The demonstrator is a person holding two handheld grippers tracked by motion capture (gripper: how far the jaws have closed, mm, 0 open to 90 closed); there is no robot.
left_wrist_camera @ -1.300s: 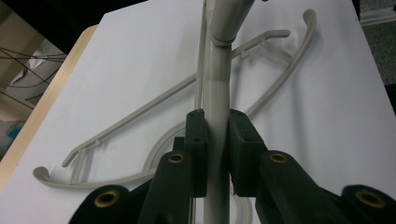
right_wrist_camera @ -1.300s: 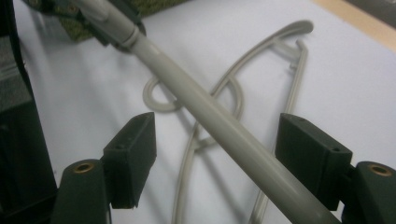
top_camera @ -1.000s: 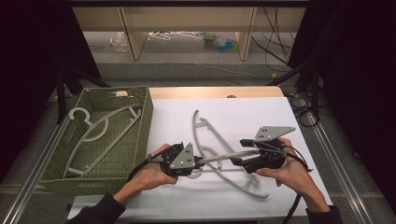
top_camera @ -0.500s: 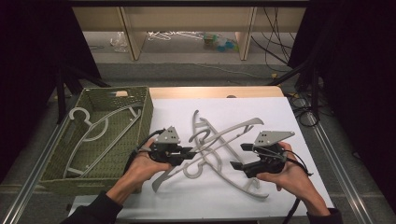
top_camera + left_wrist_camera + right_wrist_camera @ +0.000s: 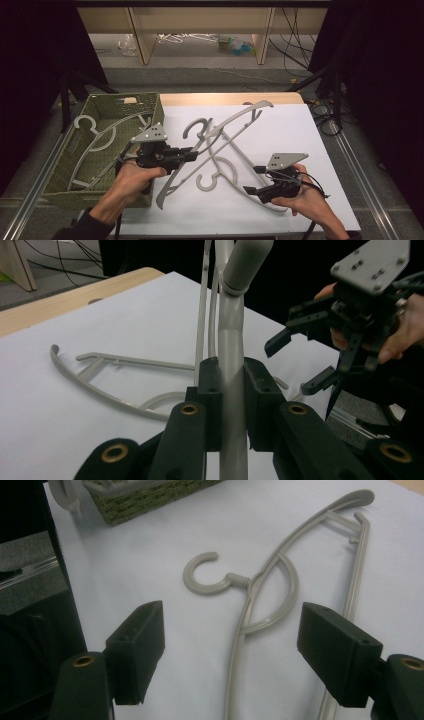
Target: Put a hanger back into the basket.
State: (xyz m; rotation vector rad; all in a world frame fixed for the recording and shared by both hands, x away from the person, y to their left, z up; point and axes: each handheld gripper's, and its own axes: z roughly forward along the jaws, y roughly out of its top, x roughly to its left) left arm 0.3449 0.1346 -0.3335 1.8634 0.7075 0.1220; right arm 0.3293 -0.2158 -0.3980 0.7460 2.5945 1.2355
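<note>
My left gripper (image 5: 192, 155) is shut on the arm of a grey plastic hanger (image 5: 235, 120) and holds it tilted above the white table, its hook (image 5: 196, 127) in the air. In the left gripper view the pads (image 5: 210, 385) press on that hanger's arm (image 5: 232, 340) from both sides. A second grey hanger (image 5: 212, 177) lies flat on the sheet. My right gripper (image 5: 254, 180) stands open just above it, near the front right. In the right gripper view this lying hanger (image 5: 250, 595) runs between the open jaws of my right gripper (image 5: 235, 640), untouched.
A green woven basket (image 5: 122, 98) stands at the left edge of the table with more grey hangers (image 5: 95, 135) inside. The white sheet (image 5: 300, 140) covers the table. Shelves and cables lie on the floor beyond the far edge.
The left gripper has risen and shifted left toward the basket, lifting its hanger so the far end tilts up. The right gripper has sunk slightly toward the front, still open.
</note>
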